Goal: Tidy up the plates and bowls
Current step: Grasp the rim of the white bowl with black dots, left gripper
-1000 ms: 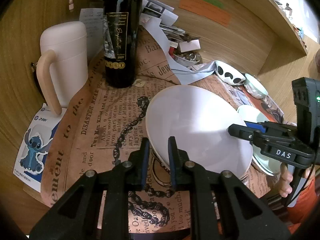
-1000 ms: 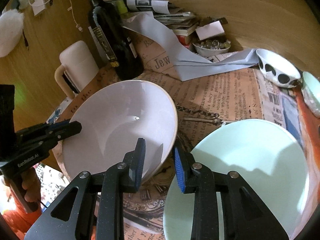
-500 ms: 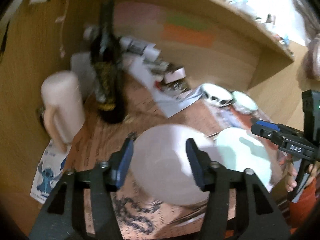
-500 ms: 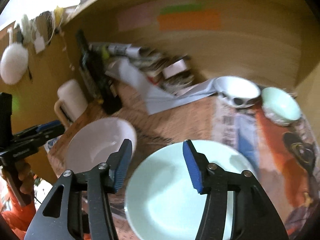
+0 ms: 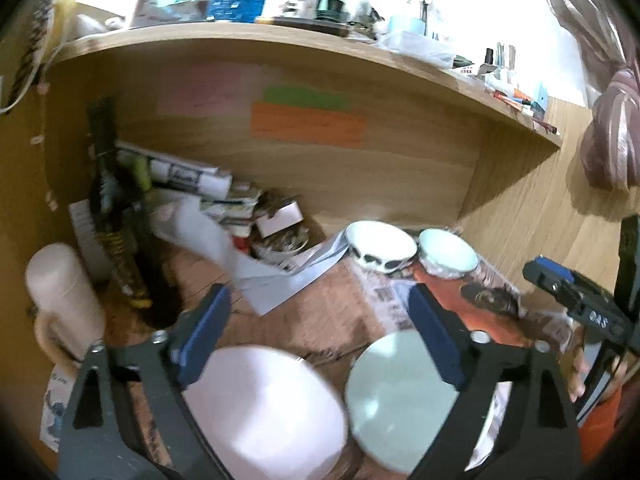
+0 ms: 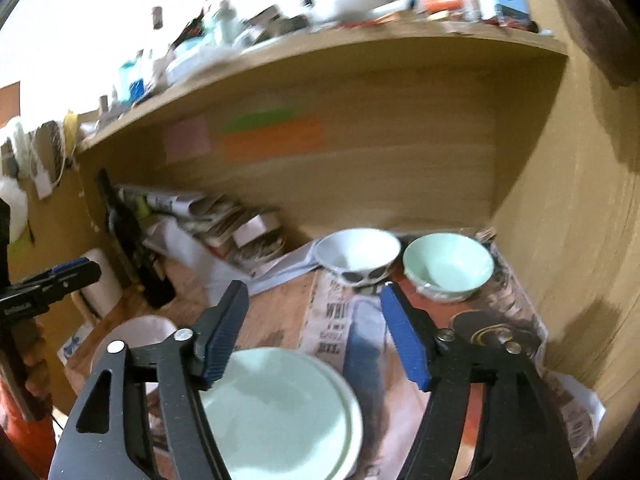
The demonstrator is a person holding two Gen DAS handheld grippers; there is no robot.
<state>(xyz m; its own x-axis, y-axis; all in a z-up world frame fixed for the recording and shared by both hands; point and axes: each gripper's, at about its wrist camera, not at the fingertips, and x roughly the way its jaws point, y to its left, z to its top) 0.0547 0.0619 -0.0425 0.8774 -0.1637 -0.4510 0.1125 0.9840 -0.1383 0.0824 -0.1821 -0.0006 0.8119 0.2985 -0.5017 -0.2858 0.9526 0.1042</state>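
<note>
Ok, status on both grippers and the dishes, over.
Left gripper open, empty. Right gripper open, empty. White bowl and green plate down on the newspaper; two small bowls at the back. Nothing blocking.

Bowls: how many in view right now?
3. White bowl at front left beside the mint plate; spotted bowl and mint bowl side by side at the back right. Clutter at the back may hide more.
</note>
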